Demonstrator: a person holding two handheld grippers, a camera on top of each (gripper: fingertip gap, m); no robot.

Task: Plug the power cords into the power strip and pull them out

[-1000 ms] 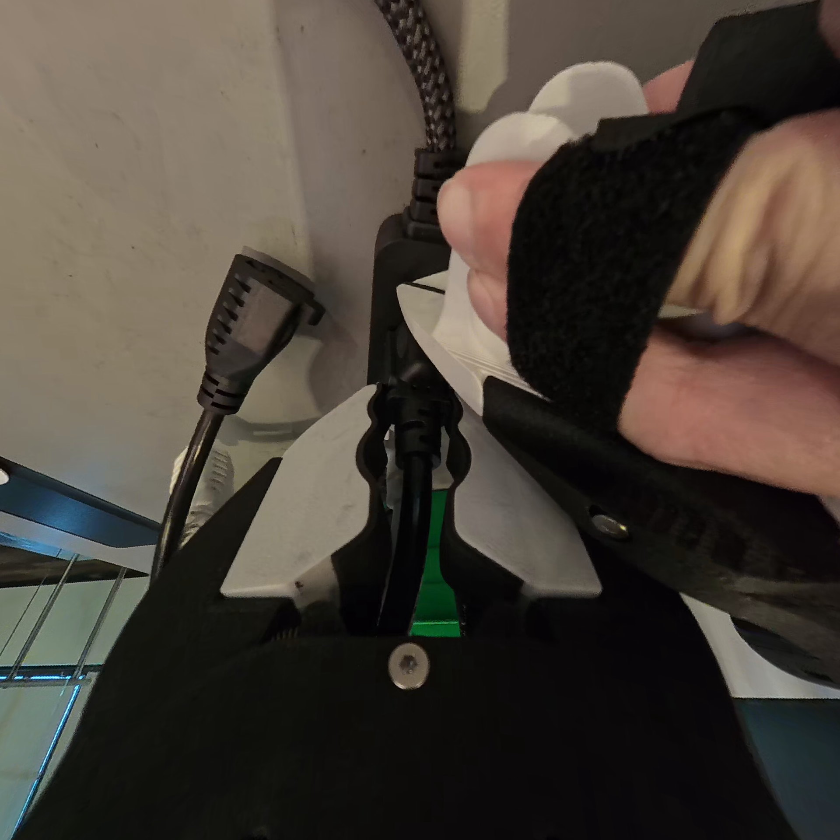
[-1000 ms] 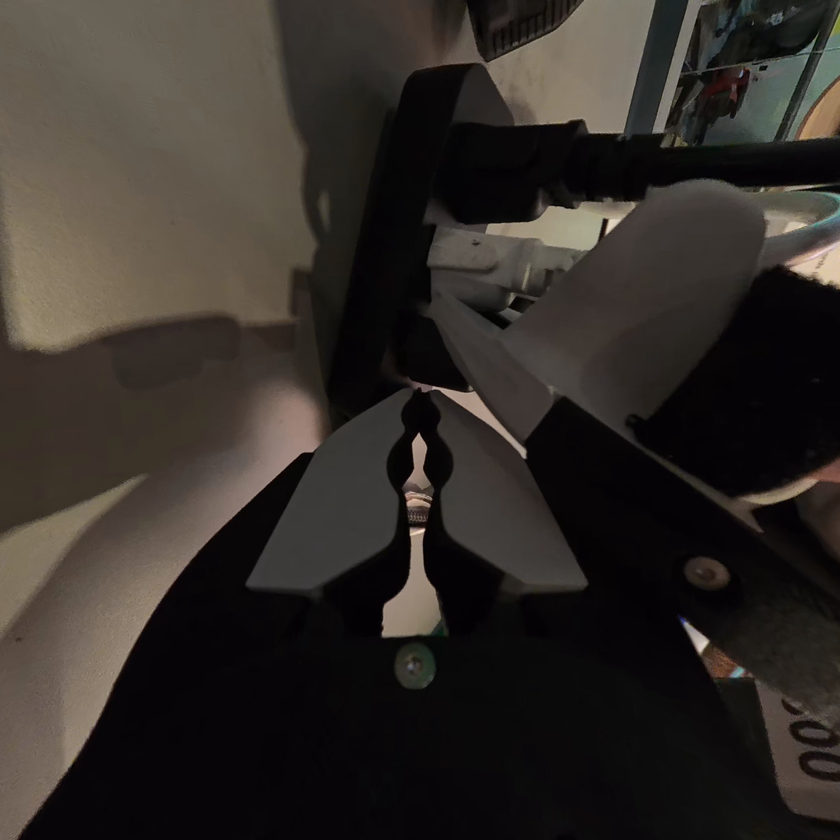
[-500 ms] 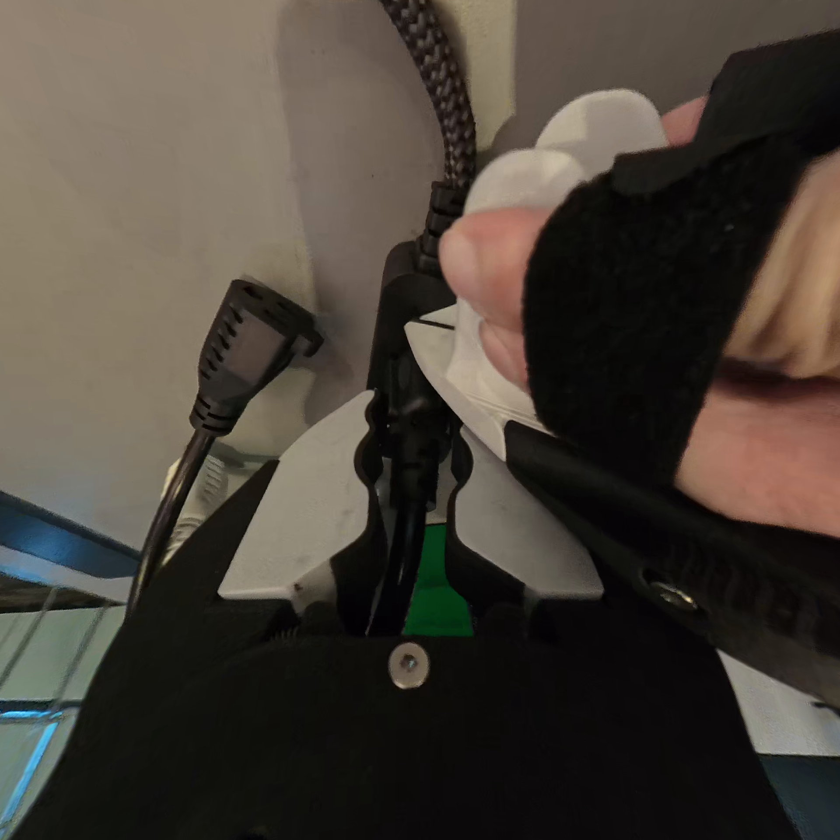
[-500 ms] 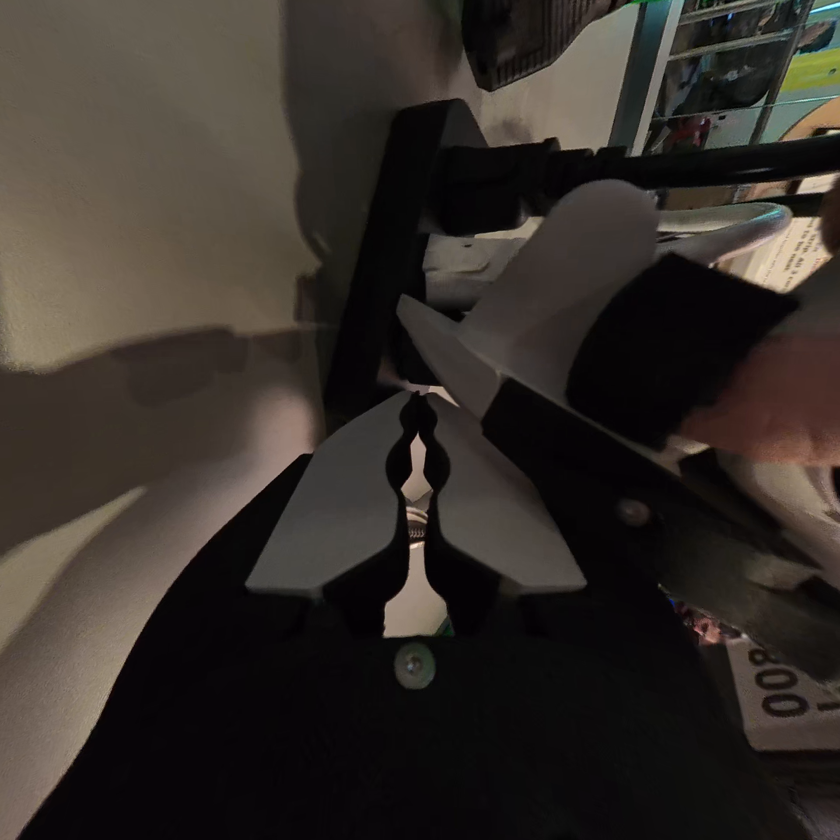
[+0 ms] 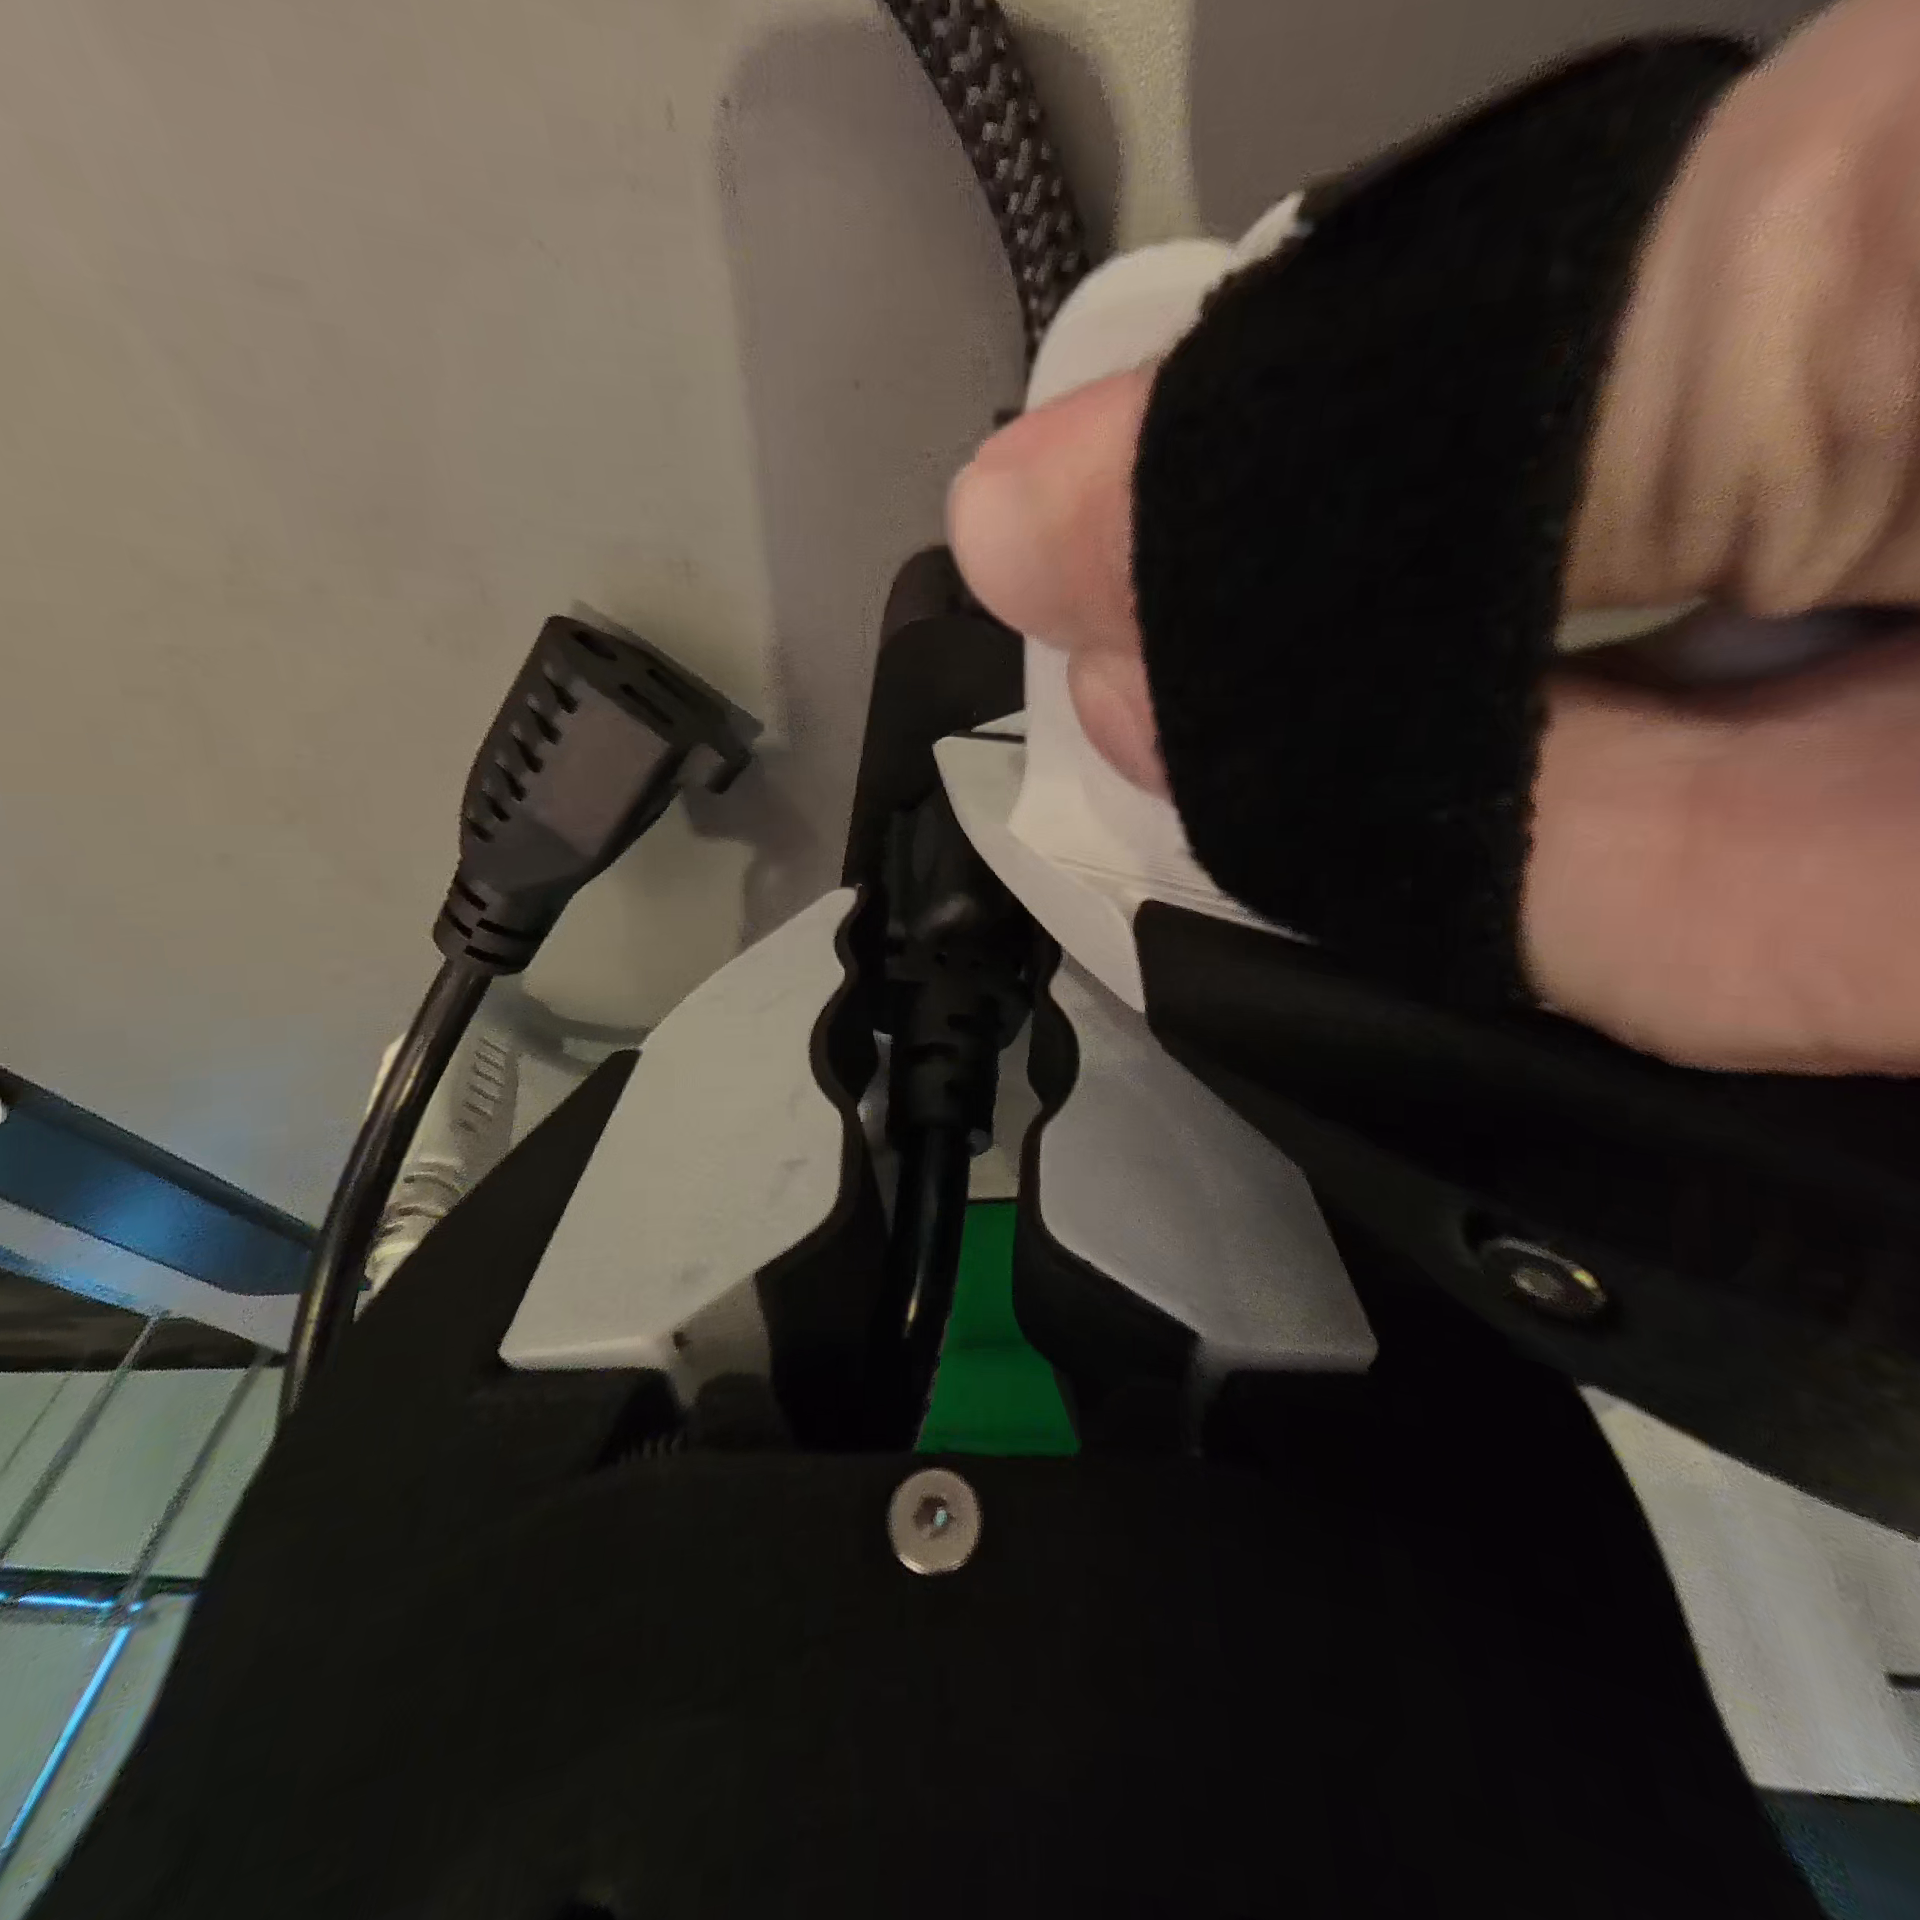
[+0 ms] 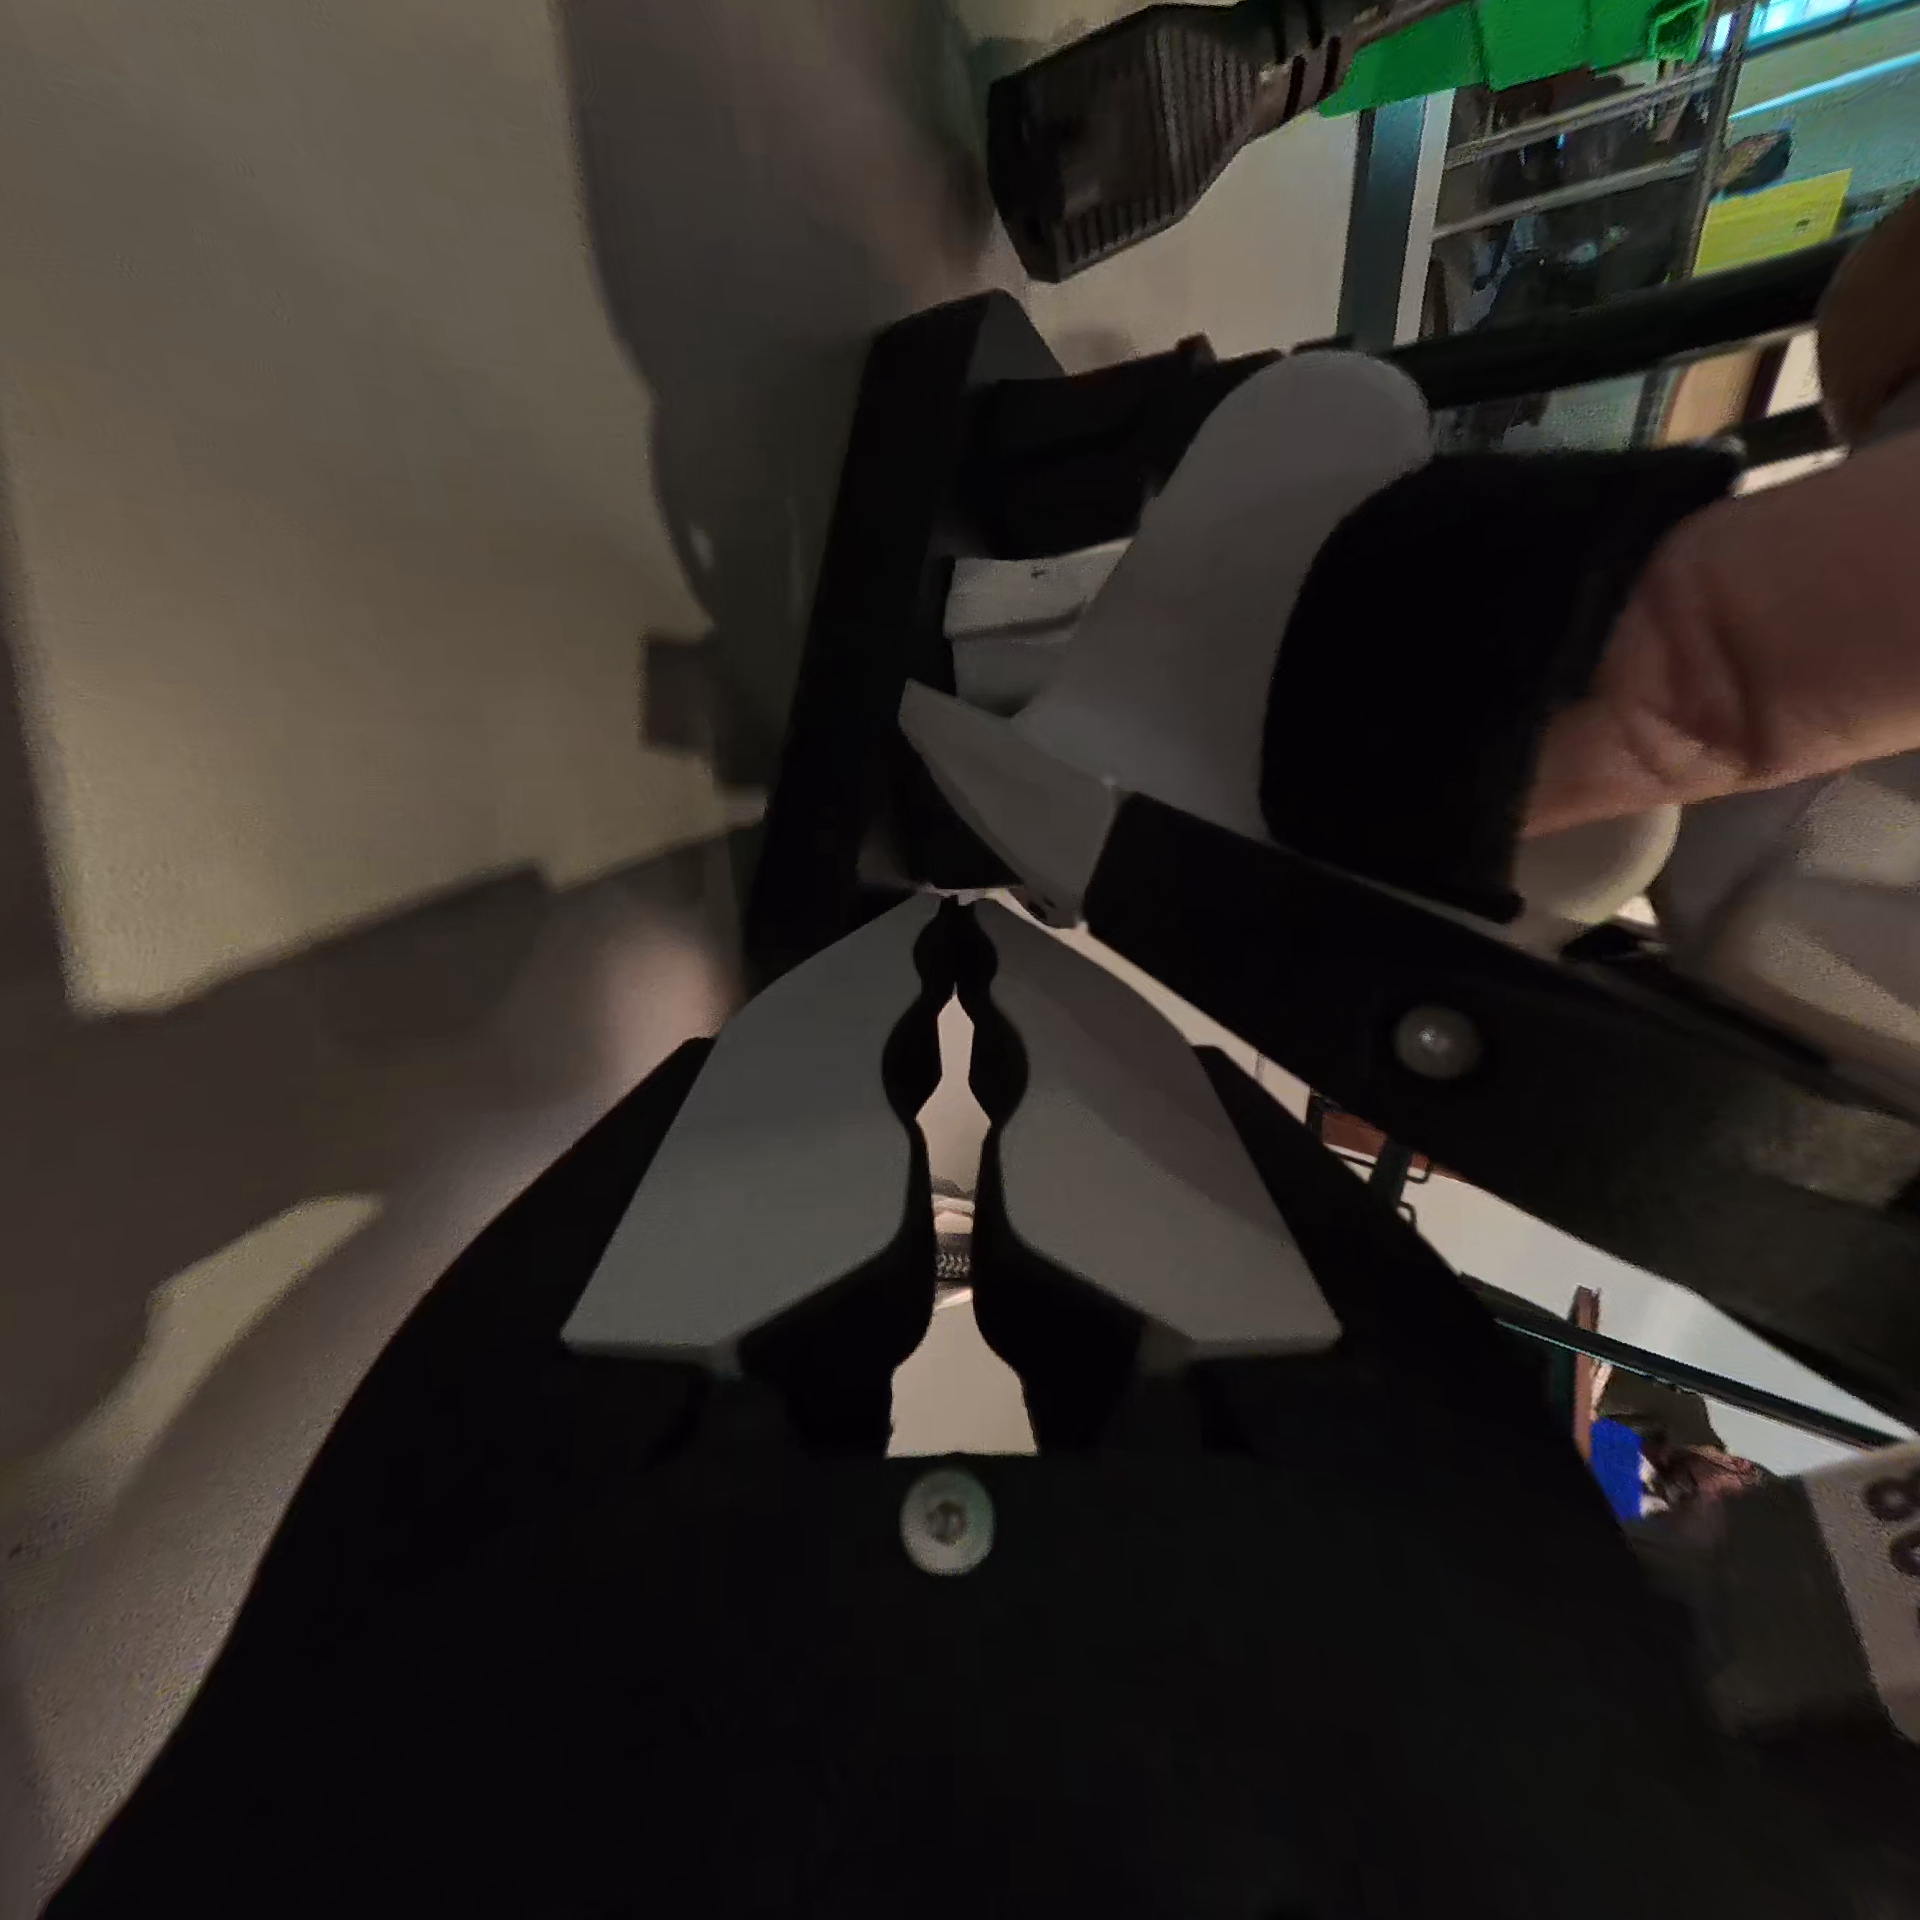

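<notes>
Pale tabletop [image 5: 312,364] underneath everything, with the black power strip [image 5: 904,727] standing on edge as the landmark. Against the strip's right side, a hand [image 5: 1662,623] under a black strap [image 5: 1351,623], thumb curled over the right gripper's white handle. Directly below the strip, left gripper [image 5: 940,935] clenched around a black plug [image 5: 935,914], cord [image 5: 925,1226] trailing back between the two white fingers [image 5: 727,1122]; plug meeting the strip's face, depth of seating unclear. In the right wrist view, right gripper [image 6: 954,914] pressed closed on nothing, tips touching the strip's [image 6: 831,644] lower end. Left of the strip, a loose black connector [image 5: 582,779] lying on the tabletop. Above the strip, a braided cable [image 5: 997,156].
</notes>
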